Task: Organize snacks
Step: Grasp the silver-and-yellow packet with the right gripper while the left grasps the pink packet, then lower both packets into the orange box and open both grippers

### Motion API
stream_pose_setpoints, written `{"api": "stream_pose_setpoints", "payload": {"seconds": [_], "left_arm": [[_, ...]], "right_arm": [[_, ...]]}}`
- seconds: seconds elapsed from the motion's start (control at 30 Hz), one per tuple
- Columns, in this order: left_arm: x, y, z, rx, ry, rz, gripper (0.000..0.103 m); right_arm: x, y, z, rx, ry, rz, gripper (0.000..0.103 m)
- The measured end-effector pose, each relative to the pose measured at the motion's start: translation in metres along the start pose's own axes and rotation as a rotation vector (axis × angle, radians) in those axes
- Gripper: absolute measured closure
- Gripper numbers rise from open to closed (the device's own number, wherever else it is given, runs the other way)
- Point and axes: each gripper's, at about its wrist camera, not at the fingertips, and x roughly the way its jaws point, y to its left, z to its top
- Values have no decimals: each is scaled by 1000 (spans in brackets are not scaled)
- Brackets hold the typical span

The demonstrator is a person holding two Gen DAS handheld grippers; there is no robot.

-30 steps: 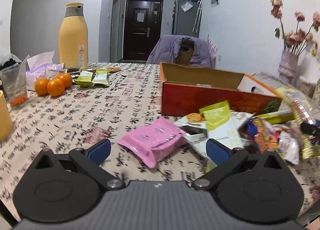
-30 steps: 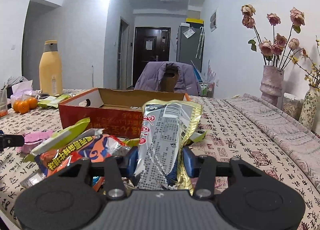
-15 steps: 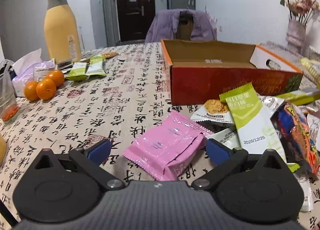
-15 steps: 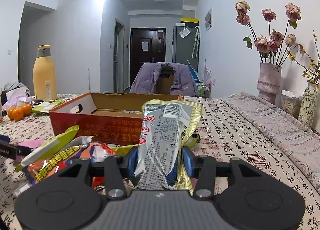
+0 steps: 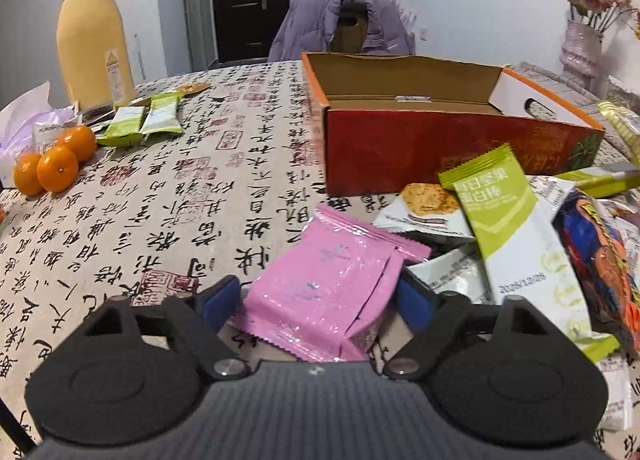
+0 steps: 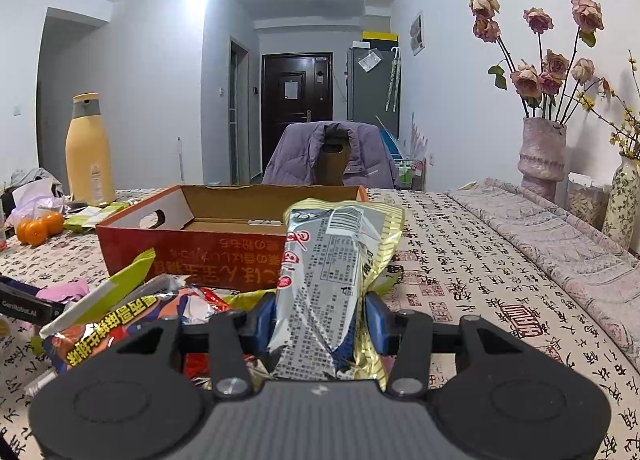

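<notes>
**At the table's near edge: two grippers among the snacks**

Nearest, left gripper (image 5: pixel 318 302) sits low over the calligraphy-print tablecloth (image 5: pixel 180 187), pink snack packet (image 5: pixel 328 288) lying between its blue pads. Jaws have just been closing in; left pad looks just clear of the wrapper, right pad at its edge, and I cannot tell if it presses yet. Right gripper (image 6: pixel 320 318) clamped on a silver-and-gold snack bag (image 6: pixel 328 272), bag standing upright.

Just beyond, loose snack pile: green-and-white protein bar (image 5: pixel 508 227) leaning over a cracker packet (image 5: pixel 428 207), orange-and-blue bag (image 5: pixel 600 260) at the right.

Behind the pile, open red cardboard box (image 5: pixel 440 151), handle-hole flap up.

Further left: two green packets (image 5: pixel 140 123), three oranges (image 5: pixel 54 163), tall yellow flask (image 5: pixel 92 35).

Far end: chair draped with purple jacket (image 6: pixel 332 159); vase of dried roses (image 6: pixel 542 155) at right.
</notes>
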Motion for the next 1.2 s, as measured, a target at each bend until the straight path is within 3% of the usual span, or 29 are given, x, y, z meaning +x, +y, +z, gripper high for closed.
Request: {"api": "stream_pose_setpoints", "payload": {"seconds": [0.03,0.1,0.57,0.83,1.2], "left_arm": [[-2,-1,-1,4,-7,-6,31],[-5,-4,-4,21,-21,-13,34],[-44,-16,-5,11,-151,68,35],[-63,-29,18,-1,-226,53,35],[-66,-53,72,-21,-298,45,35]], "right_arm": [[0,1,0,0,1,2,57],[0,1,-1,1,3,5,57],[-4,0,-1,5,-10,13,57],[-3,7,13,8,-47,39,57],[15,18,62,3,-130,73,57]]}}
